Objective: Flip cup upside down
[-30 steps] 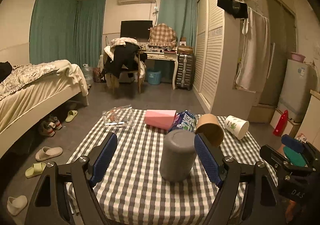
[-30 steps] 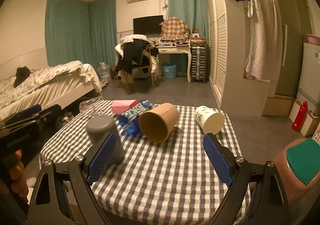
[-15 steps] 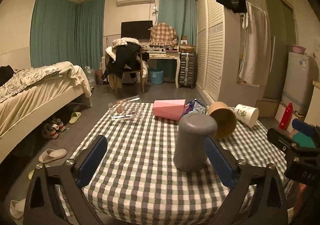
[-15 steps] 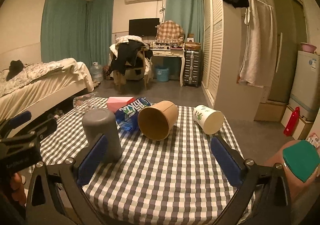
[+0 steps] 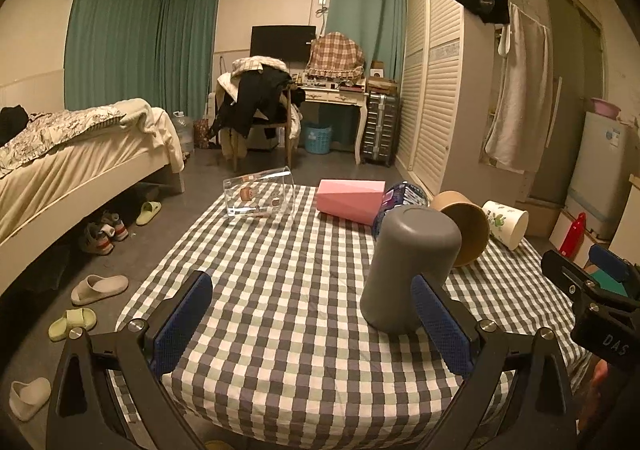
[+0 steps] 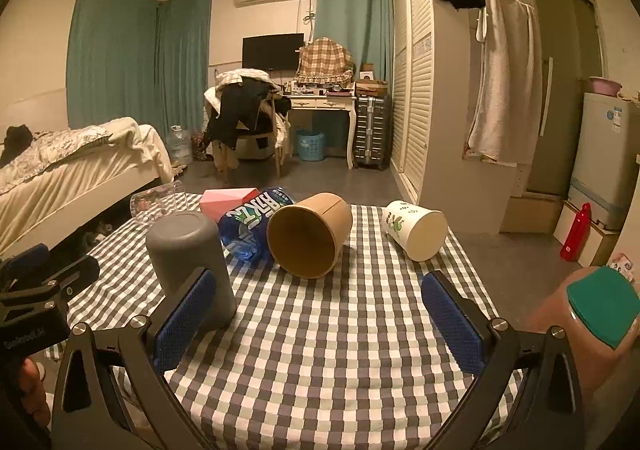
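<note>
A grey cup (image 5: pixel 408 266) stands upside down on the checked tablecloth (image 5: pixel 288 290); it also shows in the right wrist view (image 6: pixel 188 266). My left gripper (image 5: pixel 312 322) is open and empty, drawn back toward the table's near edge, with its right finger just in front of the cup. My right gripper (image 6: pixel 320 322) is open and empty over the near middle of the table, the grey cup behind its left finger.
Lying on their sides behind: a brown paper cup (image 6: pixel 308 234), a white printed cup (image 6: pixel 416 228), a blue bottle (image 6: pixel 252 222), a pink box (image 5: pixel 350 202), a clear glass (image 5: pixel 260 196). Bed and slippers at left, wardrobe at right.
My left gripper has let go of the grey cup, opened wide and pulled back. The cup now stands free, upside down. My right gripper has drawn back slightly.
</note>
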Tool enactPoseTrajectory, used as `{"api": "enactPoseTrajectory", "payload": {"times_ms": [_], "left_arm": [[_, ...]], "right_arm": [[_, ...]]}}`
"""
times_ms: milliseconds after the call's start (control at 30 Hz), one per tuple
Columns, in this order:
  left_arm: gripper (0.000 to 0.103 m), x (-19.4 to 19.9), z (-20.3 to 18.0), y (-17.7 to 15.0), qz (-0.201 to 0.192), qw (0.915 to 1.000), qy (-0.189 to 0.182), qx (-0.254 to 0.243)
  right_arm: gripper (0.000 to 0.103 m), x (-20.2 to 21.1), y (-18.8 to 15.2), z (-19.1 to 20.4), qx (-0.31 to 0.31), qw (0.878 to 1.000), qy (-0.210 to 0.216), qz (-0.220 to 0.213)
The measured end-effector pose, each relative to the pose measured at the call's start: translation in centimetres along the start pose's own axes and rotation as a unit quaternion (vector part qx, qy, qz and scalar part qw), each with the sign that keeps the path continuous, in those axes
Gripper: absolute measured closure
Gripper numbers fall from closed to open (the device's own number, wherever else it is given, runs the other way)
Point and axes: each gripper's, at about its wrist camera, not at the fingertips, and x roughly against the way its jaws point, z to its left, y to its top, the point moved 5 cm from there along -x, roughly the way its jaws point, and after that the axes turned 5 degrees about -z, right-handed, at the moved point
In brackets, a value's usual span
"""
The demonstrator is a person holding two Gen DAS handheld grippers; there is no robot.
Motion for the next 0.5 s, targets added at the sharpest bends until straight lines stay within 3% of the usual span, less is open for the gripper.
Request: {"api": "enactPoseTrajectory", "payload": {"times_ms": [500], "left_arm": [[0.0,0.72,-0.41,0.17,-0.017,0.9997,0.011,-0.014]], "right_arm": [[0.0,0.28,0.02,-0.23,0.001,1.0,-0.007,-0.003]]}}
